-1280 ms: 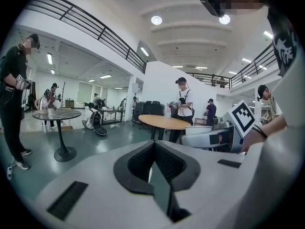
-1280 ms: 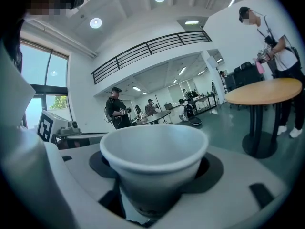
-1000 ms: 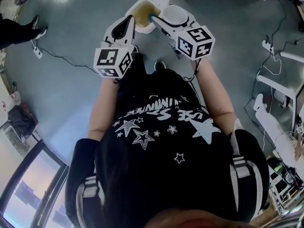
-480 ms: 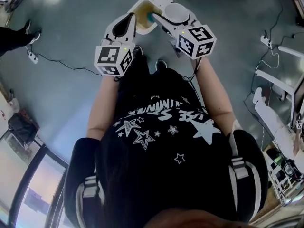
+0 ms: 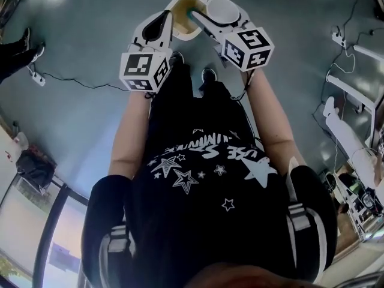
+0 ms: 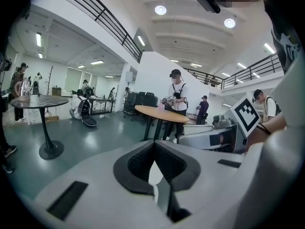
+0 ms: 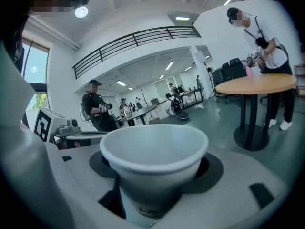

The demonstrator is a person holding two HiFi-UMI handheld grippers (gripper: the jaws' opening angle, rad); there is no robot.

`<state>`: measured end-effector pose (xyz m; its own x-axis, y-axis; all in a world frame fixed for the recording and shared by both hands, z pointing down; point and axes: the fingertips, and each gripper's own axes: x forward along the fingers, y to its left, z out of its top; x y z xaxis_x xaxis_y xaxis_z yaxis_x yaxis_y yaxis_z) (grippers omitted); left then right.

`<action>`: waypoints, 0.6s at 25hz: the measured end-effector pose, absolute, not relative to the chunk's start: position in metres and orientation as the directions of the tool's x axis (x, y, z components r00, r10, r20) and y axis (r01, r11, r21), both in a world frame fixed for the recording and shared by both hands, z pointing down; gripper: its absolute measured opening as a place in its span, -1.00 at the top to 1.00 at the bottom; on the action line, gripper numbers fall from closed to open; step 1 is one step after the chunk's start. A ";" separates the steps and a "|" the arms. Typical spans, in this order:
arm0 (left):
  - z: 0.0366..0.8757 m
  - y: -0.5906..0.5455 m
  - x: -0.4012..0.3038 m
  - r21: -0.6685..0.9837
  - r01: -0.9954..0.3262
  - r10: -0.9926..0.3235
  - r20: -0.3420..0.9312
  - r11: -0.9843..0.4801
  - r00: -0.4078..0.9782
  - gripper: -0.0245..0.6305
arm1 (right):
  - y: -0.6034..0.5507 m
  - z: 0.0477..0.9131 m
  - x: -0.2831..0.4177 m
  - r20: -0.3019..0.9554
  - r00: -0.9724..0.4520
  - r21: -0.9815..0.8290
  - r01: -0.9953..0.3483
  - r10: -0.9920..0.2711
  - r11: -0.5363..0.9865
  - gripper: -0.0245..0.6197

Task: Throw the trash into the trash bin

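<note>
I've got the white paper cup (image 7: 153, 149) clamped upright between the right gripper's (image 7: 156, 173) jaws. In the head view it sits at top centre, just right of the trash bin's (image 5: 181, 17) open mouth. The left gripper (image 6: 155, 170) has its jaws together. A pale sliver shows between the pads, but I can't tell what it is. Below is a glossy grey-green floor (image 5: 90, 35). The room is an open hall with a railed mezzanine and a round wooden table (image 6: 161, 113). The print at the cup's base is too blurred to read.
</note>
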<state>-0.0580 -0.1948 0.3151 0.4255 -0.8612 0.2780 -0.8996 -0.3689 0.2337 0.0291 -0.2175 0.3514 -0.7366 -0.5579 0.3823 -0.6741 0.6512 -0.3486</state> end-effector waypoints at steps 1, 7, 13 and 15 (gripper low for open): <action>0.321 -0.198 -0.061 0.239 -0.898 -0.858 0.283 -0.370 0.429 0.89 | -0.221 0.357 0.026 0.388 -0.731 -0.349 -0.680 -0.561 0.645 -0.13; 0.353 -0.210 -0.078 0.267 -0.878 -0.828 0.309 -0.398 0.469 0.89 | -0.234 0.385 0.003 0.416 -0.697 -0.357 -0.715 -0.583 0.601 -0.13; 0.395 -0.210 -0.093 0.309 -0.845 -0.777 0.344 -0.438 0.528 0.89 | -0.238 0.422 -0.023 0.453 -0.662 -0.364 -0.748 -0.597 0.554 -0.13; 0.410 -0.211 -0.090 0.322 -0.836 -0.763 0.352 -0.445 0.542 0.89 | -0.239 0.436 -0.026 0.455 -0.658 -0.373 -0.753 -0.600 0.543 -0.13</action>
<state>-0.0905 -0.2106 0.4099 0.5422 -0.7628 0.3523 -0.8356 -0.4452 0.3218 -0.0259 -0.2392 0.4356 -0.6581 -0.5996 0.4554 -0.7526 0.5429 -0.3727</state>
